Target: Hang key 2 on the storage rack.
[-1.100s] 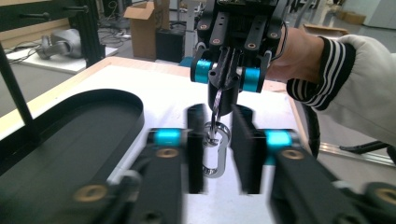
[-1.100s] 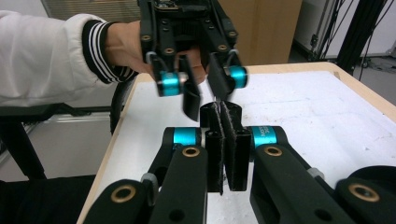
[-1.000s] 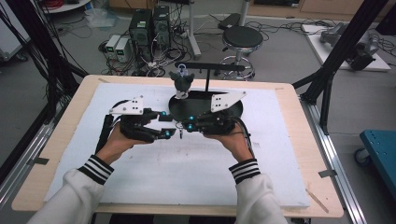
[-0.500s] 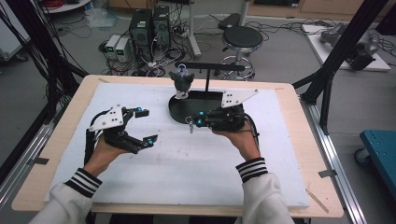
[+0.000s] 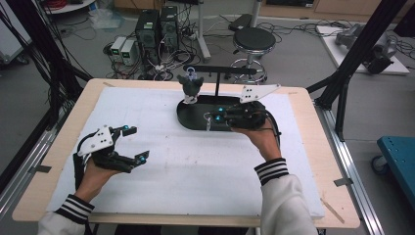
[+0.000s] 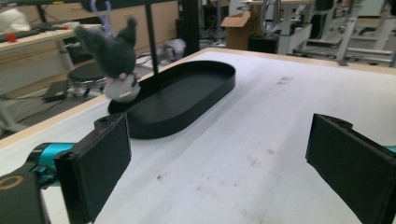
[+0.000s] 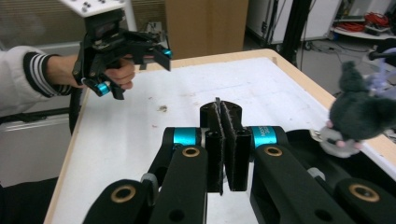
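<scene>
1. Holding my right gripper [image 5: 209, 120] over the black oval metal tray [image 5: 188, 117], jaws pressed together on something thin; it pokes up between the pads, too small to identify.
2. Dark grey plush keychain toy [image 5: 190, 87] hangs from the black T-shaped stand [image 5: 218, 73], just beyond and to one side of my right gripper, dangling over the tray's end.
3. My left gripper [image 5: 136, 144] sits well apart, jaws spread, empty, out of the way.
4. White foam mat [image 5: 195, 171] cushions everything.

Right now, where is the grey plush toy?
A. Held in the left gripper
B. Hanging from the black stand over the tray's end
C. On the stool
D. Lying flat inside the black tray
B: the plush toy hangs by its loop from the stand's bar, above the black tray.
</scene>
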Motion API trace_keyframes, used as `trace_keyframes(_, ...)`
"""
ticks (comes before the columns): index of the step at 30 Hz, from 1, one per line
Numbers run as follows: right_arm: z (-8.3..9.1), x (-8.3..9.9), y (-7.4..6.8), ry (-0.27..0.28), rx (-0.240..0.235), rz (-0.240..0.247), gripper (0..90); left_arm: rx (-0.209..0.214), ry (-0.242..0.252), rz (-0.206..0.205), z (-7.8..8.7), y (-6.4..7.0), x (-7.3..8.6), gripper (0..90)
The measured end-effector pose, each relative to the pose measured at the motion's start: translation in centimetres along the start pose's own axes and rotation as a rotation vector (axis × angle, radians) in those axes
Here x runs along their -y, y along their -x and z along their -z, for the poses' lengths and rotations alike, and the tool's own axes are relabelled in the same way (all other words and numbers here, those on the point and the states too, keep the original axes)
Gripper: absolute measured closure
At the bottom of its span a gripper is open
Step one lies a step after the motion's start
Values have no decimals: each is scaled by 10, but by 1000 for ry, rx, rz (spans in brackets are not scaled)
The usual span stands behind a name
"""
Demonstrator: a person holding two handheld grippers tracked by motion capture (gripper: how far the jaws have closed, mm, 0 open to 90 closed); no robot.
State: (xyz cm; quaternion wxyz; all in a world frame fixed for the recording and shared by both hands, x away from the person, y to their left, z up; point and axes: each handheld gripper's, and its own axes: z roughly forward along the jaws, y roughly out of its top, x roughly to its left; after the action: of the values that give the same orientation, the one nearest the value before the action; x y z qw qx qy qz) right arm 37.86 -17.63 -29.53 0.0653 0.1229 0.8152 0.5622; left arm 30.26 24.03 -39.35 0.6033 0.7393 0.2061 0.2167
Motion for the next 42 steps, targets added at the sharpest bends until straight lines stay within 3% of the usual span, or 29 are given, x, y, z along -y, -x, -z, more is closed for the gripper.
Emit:
trace_keyframes(3,5,-3,4,-21,20,1,885,-33,-8,-6,6,1,9,71)
trace_keyframes(15,23,-16,26,-74,82,-5,885,-116,8,98,13,-5,34,71)
trace_keyframes(22,30,-22,40,-115,104,-7,885,-160,2,83,14,-5,42,71)
trace_keyframes(29,33,-30,52,-147,119,-4,885,-185,28,100,18,-4,51,72)
trace_keyframes(42,40,-44,71,-200,150,-13,885,-197,15,126,19,-5,59,72)
